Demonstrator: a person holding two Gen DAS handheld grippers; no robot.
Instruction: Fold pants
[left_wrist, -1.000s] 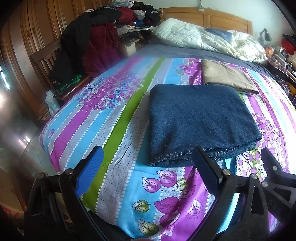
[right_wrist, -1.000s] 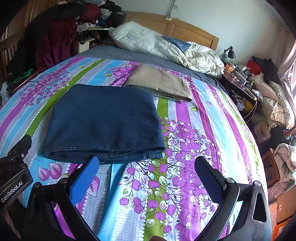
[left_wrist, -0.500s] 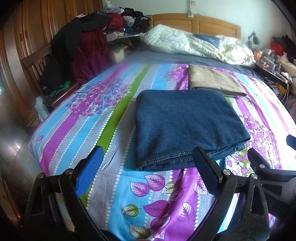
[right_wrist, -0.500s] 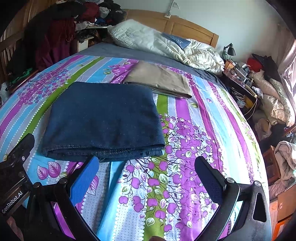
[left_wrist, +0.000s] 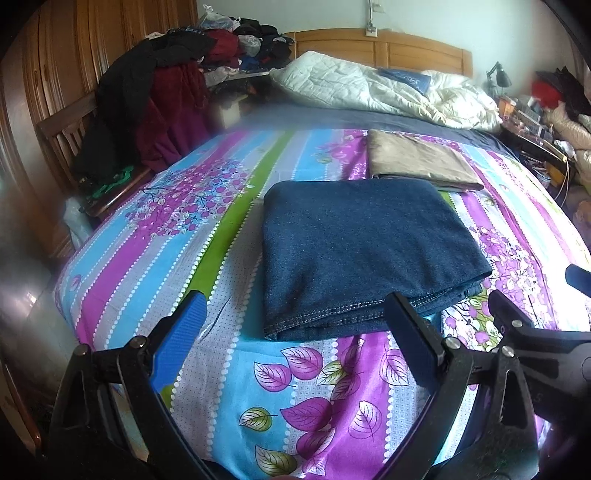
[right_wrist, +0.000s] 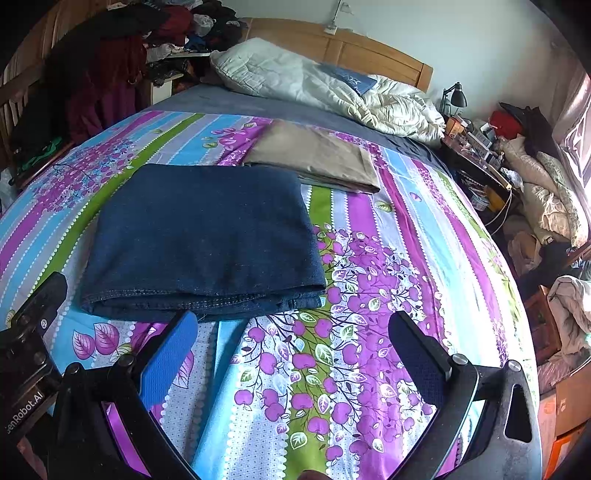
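Observation:
Dark blue jeans (left_wrist: 365, 251) (right_wrist: 203, 236) lie folded into a flat rectangle on the striped floral bedsheet (left_wrist: 192, 236) (right_wrist: 406, 236). Their stitched edge faces me. Behind them rests a folded tan pair of pants (left_wrist: 417, 160) (right_wrist: 317, 158). My left gripper (left_wrist: 295, 321) is open, held back from the jeans' near edge with nothing between its fingers. My right gripper (right_wrist: 291, 336) is open too, hovering over the sheet just right of the jeans' near corner. Each gripper's black frame shows at the edge of the other's view.
A rumpled white duvet (left_wrist: 388, 92) (right_wrist: 325, 88) lies against the wooden headboard (right_wrist: 369, 55). A chair piled with dark clothes (left_wrist: 147, 110) stands at the left. A cluttered nightstand with a lamp (right_wrist: 465, 125) and heaps of laundry (right_wrist: 546, 192) crowd the right side.
Both grippers have drawn back a little from the jeans and stayed open. The left view has swung leftward, so the jeans sit more central. The jeans have not moved.

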